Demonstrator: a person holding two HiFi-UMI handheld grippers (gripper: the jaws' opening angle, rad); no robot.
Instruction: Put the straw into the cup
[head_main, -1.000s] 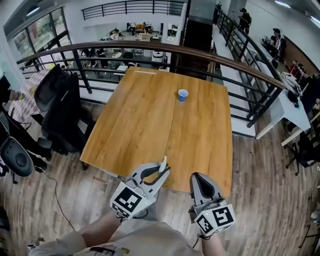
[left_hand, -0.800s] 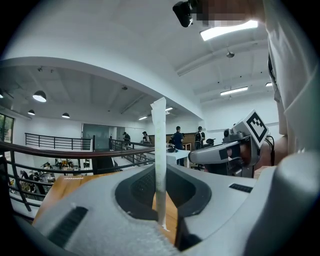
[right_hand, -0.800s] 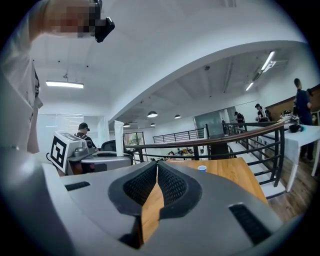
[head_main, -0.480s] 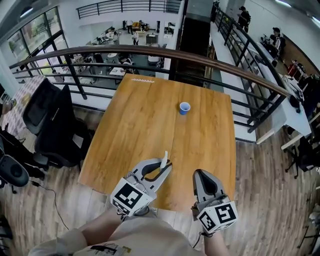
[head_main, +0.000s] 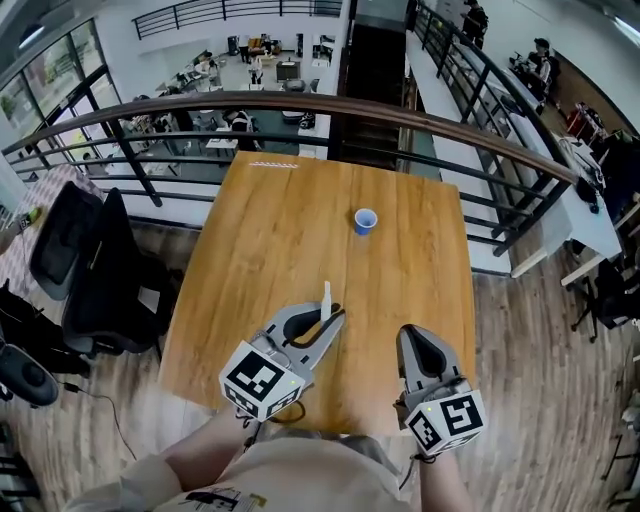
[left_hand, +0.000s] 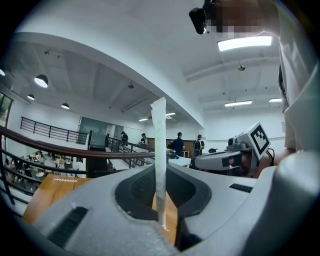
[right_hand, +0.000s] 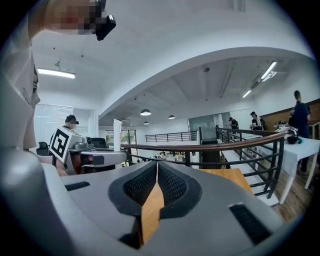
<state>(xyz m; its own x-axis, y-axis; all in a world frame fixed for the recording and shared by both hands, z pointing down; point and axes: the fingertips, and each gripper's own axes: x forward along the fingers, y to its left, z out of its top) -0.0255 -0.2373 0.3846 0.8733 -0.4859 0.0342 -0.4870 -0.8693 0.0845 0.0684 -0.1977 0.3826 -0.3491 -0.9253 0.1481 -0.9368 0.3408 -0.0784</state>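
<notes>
left gripper (head_main: 329, 320): pointing level, jaws clamped on an upright straw (left_hand: 159, 150) | right gripper (head_main: 413, 338): beside it, tipped slightly down, jaws together, nothing between | left forearm (head_main: 188, 462): seemingly bent inward at frame bottom

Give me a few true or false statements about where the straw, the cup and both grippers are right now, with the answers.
1. The blue cup stands upright on the wooden table. True.
2. The left gripper is shut on the straw. True.
3. The straw is already in the cup. False: it stands upright in the left gripper, apart from the cup, which is farther across the table.
4. The right gripper holds the cup. False: its jaws are together with nothing between them.
</notes>
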